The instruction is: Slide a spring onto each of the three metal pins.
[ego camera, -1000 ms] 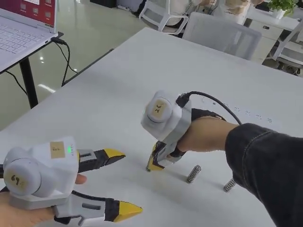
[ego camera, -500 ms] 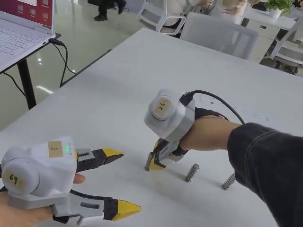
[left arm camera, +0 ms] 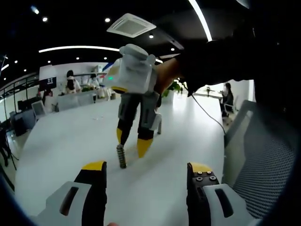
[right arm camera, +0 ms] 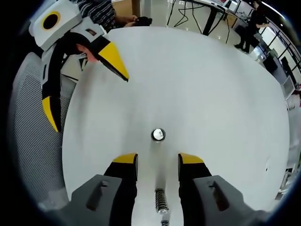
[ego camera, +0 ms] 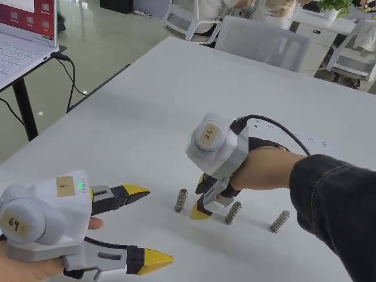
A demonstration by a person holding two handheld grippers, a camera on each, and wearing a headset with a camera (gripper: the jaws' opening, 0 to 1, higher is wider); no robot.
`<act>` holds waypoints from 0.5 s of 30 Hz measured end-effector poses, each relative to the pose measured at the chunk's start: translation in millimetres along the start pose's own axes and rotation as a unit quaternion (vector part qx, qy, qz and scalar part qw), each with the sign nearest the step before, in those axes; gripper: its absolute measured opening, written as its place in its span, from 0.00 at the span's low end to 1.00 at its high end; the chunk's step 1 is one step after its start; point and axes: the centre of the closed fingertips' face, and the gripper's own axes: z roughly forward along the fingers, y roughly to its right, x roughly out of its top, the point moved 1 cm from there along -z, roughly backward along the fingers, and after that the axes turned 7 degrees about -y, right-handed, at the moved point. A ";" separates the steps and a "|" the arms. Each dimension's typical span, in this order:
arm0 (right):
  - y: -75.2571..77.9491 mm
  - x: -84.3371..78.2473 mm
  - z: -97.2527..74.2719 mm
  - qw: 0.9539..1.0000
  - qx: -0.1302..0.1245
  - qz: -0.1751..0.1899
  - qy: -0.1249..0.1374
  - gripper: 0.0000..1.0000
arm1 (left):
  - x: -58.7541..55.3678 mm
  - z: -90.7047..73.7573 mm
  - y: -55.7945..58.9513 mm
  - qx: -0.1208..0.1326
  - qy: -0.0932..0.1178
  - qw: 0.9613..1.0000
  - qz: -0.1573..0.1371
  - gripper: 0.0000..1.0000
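Your left hand (ego camera: 23, 269) holds the left gripper (ego camera: 147, 224) low and close to your body, roughly level. Its two yellow-tipped jaws are spread wide and point ahead toward the right gripper (ego camera: 201, 205). Your right hand (ego camera: 264, 167), reaching out of a dark sleeve (ego camera: 335, 200), wraps that gripper from behind and tilts it steeply downward. Its jaws stand parted, with a clear gap between the yellow tips in the right gripper view. The two grippers are near each other but not touching.
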 end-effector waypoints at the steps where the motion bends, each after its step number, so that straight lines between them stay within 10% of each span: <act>1: -0.3 -1.7 -0.2 1.000 0.000 0.004 0.002 0.34 | 0.2 0.0 0.2 0.000 0.000 1.000 0.000 0.65; 15: -3.4 -14.5 -3.6 0.999 -0.011 0.033 0.028 0.59 | 5.2 0.5 3.9 -0.002 -0.005 1.000 0.006 0.66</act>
